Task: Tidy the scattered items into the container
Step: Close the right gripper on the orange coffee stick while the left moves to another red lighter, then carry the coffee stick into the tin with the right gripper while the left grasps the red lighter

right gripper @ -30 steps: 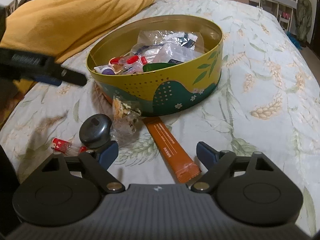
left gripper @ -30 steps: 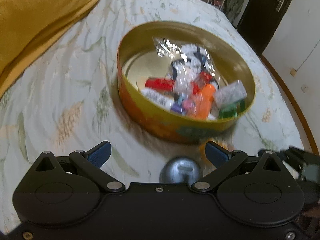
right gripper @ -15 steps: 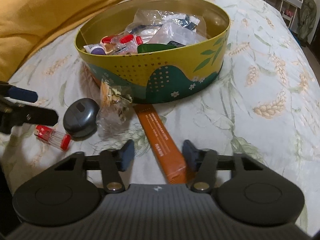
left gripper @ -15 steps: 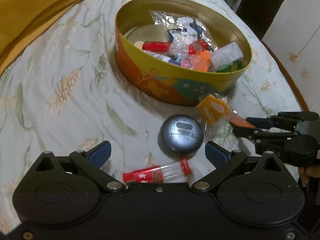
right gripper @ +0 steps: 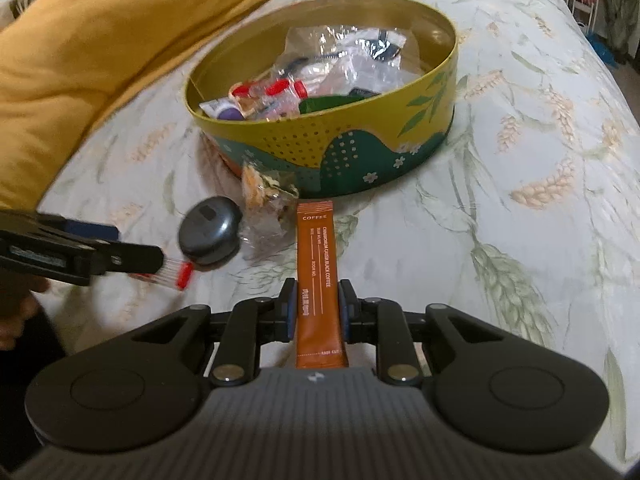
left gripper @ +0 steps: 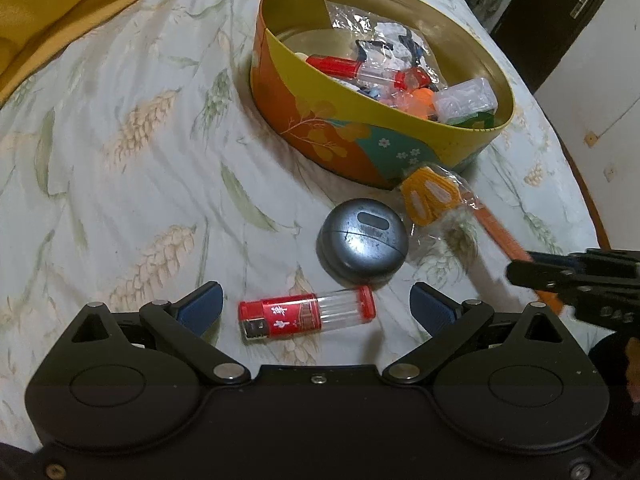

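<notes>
A round yellow tin (left gripper: pixel 360 120) (right gripper: pixel 360 148) with several small items inside stands on the bed. My right gripper (right gripper: pixel 318 312) is shut on an orange coffee sachet (right gripper: pixel 318 264), held near its lower end, its far end pointing at the tin. My left gripper (left gripper: pixel 316 306) is open, its blue pads either side of a red and clear toothpick tube (left gripper: pixel 306 314) (right gripper: pixel 178 274) lying on the sheet. Just beyond the tube lie a grey round case (left gripper: pixel 362 242) (right gripper: pixel 210 230) and a clear bag of orange pieces (left gripper: pixel 432 200) (right gripper: pixel 264 204).
A yellow blanket (right gripper: pixel 100 48) is heaped at the left of the bed. The floral sheet (right gripper: pixel 540 200) spreads to the right of the tin. A dark door (left gripper: pixel 560 12) and a shelf stand beyond the bed's far edge.
My right gripper has closed on the coffee sachet and lifted its near end. My left gripper drew back and sank, bringing the toothpick tube between its open fingers.
</notes>
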Motion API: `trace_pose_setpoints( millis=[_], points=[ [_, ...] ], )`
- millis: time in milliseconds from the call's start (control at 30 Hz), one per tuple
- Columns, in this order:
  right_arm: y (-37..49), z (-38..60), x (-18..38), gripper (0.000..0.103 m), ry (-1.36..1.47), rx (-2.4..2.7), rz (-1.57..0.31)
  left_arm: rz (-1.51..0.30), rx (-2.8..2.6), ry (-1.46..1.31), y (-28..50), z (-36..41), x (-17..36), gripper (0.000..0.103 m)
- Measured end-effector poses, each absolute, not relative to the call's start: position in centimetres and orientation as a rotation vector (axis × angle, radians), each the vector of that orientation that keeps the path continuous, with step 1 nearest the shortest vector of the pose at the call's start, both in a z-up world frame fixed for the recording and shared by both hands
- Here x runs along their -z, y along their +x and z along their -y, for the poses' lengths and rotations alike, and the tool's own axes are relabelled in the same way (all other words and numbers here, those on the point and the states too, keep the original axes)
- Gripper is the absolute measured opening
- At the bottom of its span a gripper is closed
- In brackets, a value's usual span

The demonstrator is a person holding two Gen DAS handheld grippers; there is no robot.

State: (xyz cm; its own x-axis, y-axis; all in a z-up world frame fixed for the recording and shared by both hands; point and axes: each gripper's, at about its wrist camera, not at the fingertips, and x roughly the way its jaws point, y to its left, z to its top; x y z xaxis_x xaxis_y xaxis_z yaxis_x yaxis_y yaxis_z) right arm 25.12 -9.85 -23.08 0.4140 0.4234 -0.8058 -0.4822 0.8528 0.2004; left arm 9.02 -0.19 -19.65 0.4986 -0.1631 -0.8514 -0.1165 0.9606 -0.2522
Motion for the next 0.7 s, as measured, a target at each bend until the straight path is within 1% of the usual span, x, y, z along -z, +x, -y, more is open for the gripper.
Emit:
trace_pose_setpoints(
  millis=[267, 500, 700],
  points=[
    [24.3, 11.1, 20.4, 0.023, 0.005, -0.575, -0.951, -1.062, -0.023, -0.295, 8.6, 0.2, 19.8, 0.100],
    [23.8, 11.3, 18.1, 0.023, 0.010, -0.587, -0.905, -1.062, -0.014, -0.251, 8.2, 1.2, 19.8, 0.100],
    [23.5, 11.6, 15.6, 0.023, 0.011, -0.600, -0.854, -1.079, -0.032, -0.284, 8.7, 0.8, 20.4, 0.100]
  ],
)
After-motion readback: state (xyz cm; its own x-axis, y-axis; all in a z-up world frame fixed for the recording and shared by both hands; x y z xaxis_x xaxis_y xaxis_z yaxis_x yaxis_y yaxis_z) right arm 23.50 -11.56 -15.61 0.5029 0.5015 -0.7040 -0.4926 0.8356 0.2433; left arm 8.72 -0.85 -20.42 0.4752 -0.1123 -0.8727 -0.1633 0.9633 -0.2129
